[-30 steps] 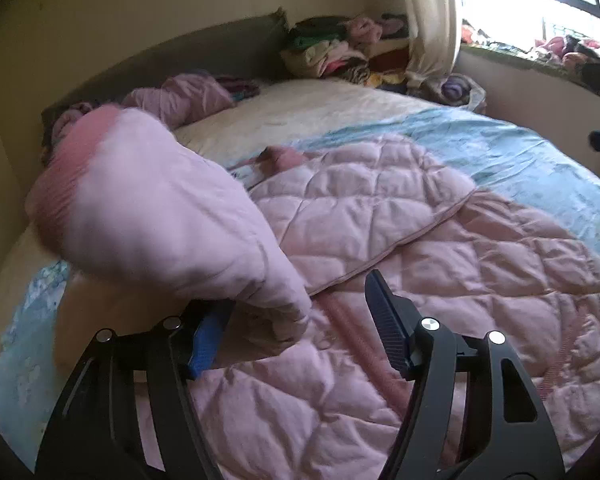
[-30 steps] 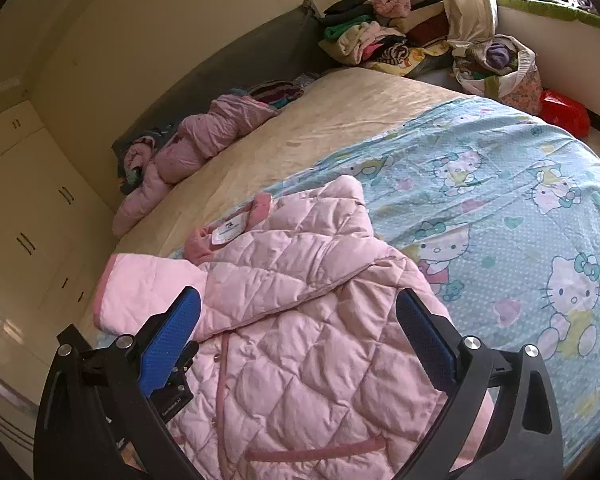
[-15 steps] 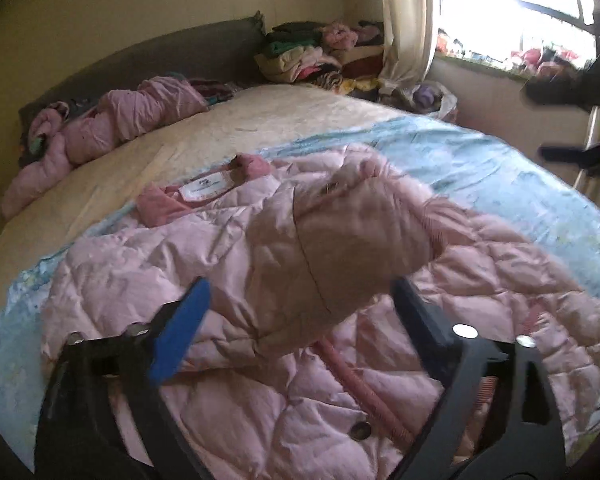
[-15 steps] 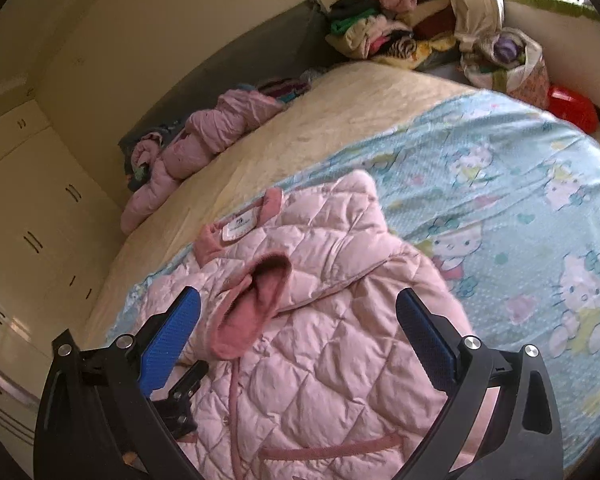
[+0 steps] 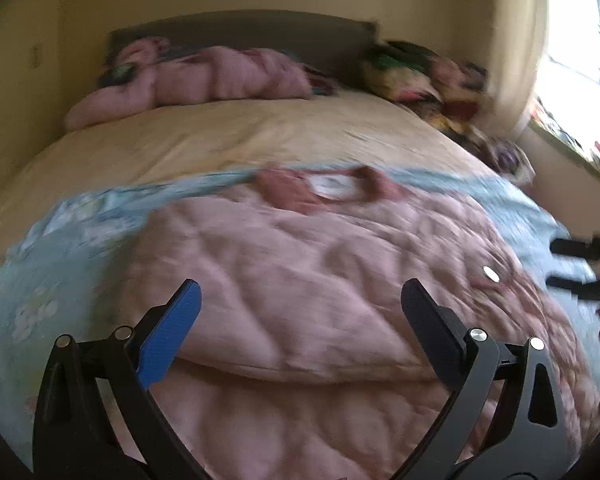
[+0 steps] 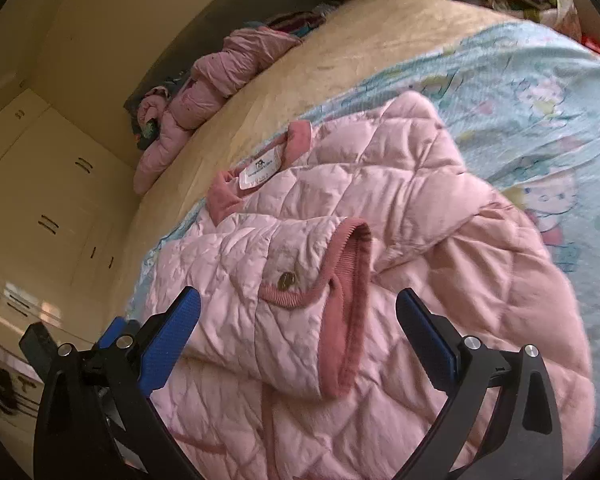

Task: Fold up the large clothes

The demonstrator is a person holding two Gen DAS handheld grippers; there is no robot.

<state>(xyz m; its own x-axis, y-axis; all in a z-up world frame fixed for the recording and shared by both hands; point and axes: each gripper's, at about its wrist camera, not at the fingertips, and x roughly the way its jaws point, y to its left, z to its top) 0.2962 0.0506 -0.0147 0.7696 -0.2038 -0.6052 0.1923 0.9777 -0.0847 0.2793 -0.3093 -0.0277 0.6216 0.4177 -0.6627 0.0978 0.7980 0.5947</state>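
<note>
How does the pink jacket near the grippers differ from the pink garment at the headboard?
The jacket lies spread flat with one sleeve folded across its front; the garment is bunched in a heap. The jacket rests on the blue cartoon sheet, the garment on the beige cover. The jacket's white neck label shows; no label shows on the garment. Both are pink and padded.

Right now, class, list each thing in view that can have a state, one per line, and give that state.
pink quilted jacket: lying flat on the bed, both sleeves folded across its front
sleeve cuff: resting on the jacket's chest
left gripper: open, holding nothing
right gripper: open, holding nothing
cupboard doors: shut
</note>
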